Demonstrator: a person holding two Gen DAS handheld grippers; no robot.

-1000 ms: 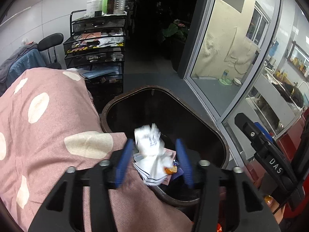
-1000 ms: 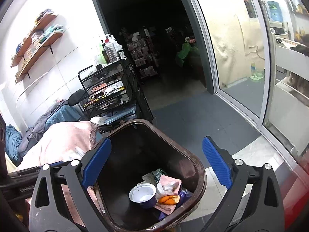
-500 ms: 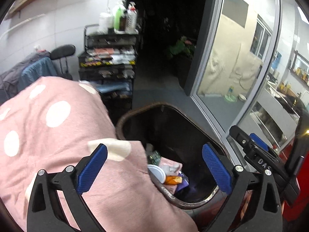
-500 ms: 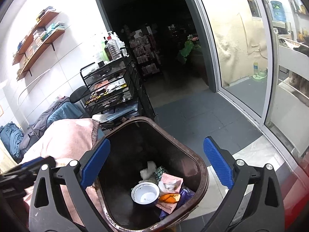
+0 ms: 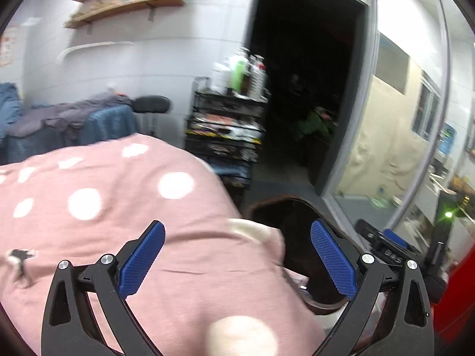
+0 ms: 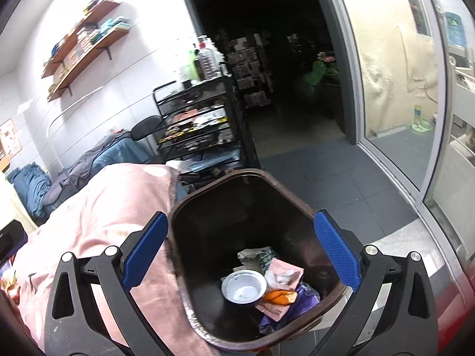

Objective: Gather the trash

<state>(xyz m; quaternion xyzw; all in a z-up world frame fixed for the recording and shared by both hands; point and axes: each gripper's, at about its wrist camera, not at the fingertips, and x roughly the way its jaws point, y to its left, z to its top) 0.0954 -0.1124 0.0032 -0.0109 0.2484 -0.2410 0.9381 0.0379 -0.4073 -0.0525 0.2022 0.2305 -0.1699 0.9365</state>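
Room: white tiled walls, wooden shelves (image 6: 86, 44) at 10 o'clock, a black wire cart (image 6: 202, 127) with bottles on top, a dark doorway at 12 o'clock and a glass door at 2 o'clock.
Bed: a pink dotted blanket (image 5: 118, 207) filled the left wrist view from 9 to 6 o'clock; the bin stood just beside its edge.
Bin: a dark brown trash bin (image 6: 299, 204) stood on the grey floor, open, under the right tongs.
Trash: a white cup (image 6: 244, 288), crumpled paper (image 6: 283, 274), an orange wrapper (image 6: 279, 296) and a purple wrapper (image 6: 299, 305) lay together at the bottom of the bin, toward 6 o'clock.
Left tongs: the left tongs (image 5: 237, 262) were spread wide and held nothing, above the blanket with the bin at 3 o'clock.
Right tongs: the right tongs (image 6: 242, 259) were spread wide and empty, hanging over the bin mouth.
Progress: several pieces were already in the bin; a small dark-and-white scrap (image 5: 19, 259) on the blanket at 8 o'clock may be left to collect, though it was too blurred to tell.
Change: a second earlier the left tongs gripped crumpled white paper over the bin; half a second earlier they had let go, and now they had swung away over the bed.
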